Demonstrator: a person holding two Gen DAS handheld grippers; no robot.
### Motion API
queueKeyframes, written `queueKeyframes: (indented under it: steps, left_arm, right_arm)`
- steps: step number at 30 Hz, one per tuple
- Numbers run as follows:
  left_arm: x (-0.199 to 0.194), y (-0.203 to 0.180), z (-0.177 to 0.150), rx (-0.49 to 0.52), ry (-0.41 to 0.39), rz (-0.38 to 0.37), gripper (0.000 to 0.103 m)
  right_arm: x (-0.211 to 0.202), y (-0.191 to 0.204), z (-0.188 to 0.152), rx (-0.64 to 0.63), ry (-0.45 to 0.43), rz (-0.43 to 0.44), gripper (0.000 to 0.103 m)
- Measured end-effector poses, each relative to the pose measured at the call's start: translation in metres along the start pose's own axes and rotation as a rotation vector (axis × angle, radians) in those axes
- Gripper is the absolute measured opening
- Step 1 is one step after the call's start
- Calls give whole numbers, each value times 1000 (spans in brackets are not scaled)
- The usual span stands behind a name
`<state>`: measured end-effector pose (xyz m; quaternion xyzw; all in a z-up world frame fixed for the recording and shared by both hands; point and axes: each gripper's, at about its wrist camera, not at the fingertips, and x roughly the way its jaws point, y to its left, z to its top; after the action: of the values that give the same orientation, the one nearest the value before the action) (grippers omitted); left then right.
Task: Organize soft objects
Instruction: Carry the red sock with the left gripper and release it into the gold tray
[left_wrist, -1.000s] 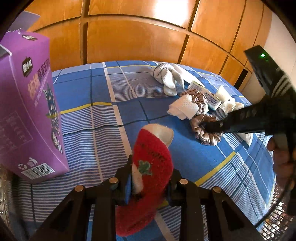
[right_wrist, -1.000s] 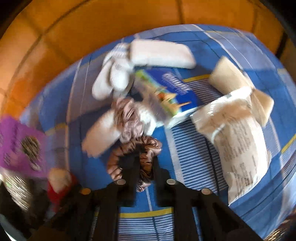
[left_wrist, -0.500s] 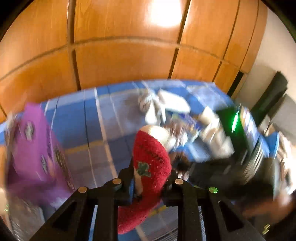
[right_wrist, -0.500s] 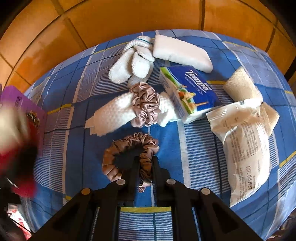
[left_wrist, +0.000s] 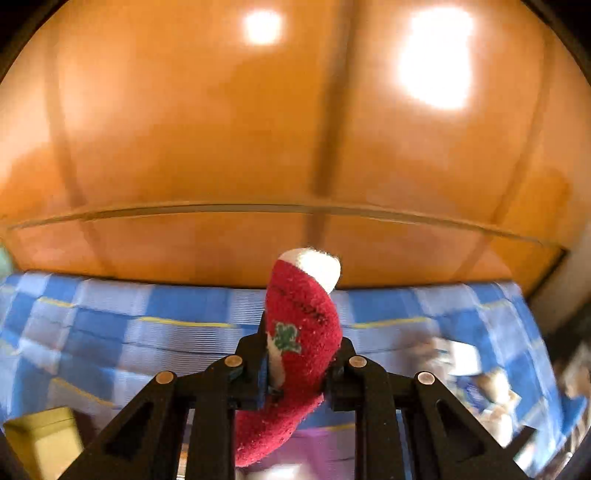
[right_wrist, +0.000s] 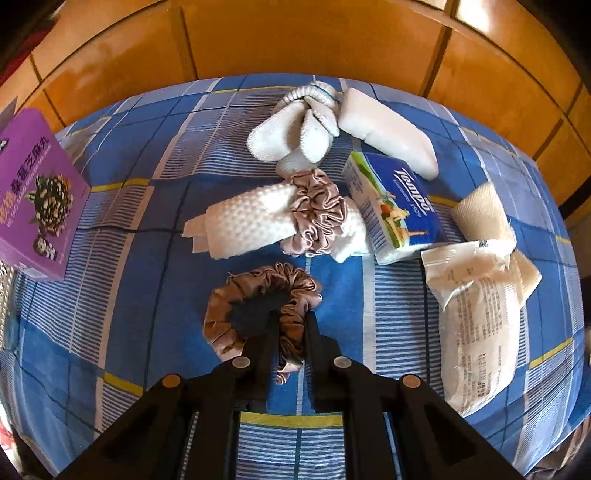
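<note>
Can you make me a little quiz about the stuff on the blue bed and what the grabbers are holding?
1. True or false: the left gripper is shut on a red sock.
2. What does the right gripper pinch? A) tissue pack B) brown scrunchie C) purple box
3. What is wrapped around the white towel?

Key: 1 true. 2 B, the brown scrunchie. 3 A pink scrunchie.

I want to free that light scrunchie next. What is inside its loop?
The light scrunchie is wrapped around a folded white dimpled cloth, whose ends stick out both sides. The cloth's middle is covered by the scrunchie, so anything tucked inside stays unseen.
</note>
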<state>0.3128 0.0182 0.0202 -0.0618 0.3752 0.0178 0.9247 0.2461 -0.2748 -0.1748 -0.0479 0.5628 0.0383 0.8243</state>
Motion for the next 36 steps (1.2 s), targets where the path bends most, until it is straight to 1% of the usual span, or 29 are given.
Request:
queueKeyframes:
  steps: [3, 4, 6, 8, 9, 13, 16, 20, 22, 26, 28, 32, 34, 35, 36]
  left_arm:
    - [-12, 65, -11, -55, -14, 83, 22]
    - [-17, 82, -16, -55, -9, 94, 22]
    - [-31, 127, -35, -96, -11, 142, 22]
    - [-45, 160, -53, -134, -14, 173, 22]
    - [-55, 183, -68, -158, -18, 193, 22]
    - [-86, 243, -122, -252, -12, 254, 22]
    - [-104, 274, -161, -295, -1, 299, 22]
    - [-122, 301, -217, -343, 19, 350, 22]
    - [-126, 308, -237, -364, 35, 365, 23]
    - [-130, 313, -272, -370, 71, 401, 24]
    - [-130, 310, -286, -371, 87, 402, 24]
    - [-135, 300, -301, -366, 81, 402, 33]
    - [-140, 292, -306, -355, 69, 406, 42]
    - [-143, 288, -307, -350, 63, 403, 48]
    - [-146, 284, -307, -340, 51, 396, 52]
  right_arm:
    - [-2, 11, -3, -37, -8, -28, 11]
    - [-3, 14, -4, -46, -11, -37, 11]
    - [-2, 21, -6, -70, -19, -58, 11]
    - [-5, 30, -11, -90, -26, -75, 11]
    - [-6, 34, -13, -98, -30, -84, 11]
    - [-6, 50, -20, -136, -45, -119, 11]
    - [-10, 60, -25, -162, -54, -142, 11]
    - [-13, 71, -33, -182, -63, -163, 11]
    - [-15, 77, -36, -188, -66, -171, 11]
    - [-17, 81, -39, -196, -63, -183, 11]
    - [-18, 85, -41, -200, -58, -195, 10]
    - [-22, 90, -44, -189, -43, -205, 9]
    - [-24, 93, -46, -184, -37, -209, 9]
    - [-25, 95, -48, -182, -34, -210, 9]
    - [-27, 97, -49, -183, -30, -208, 9]
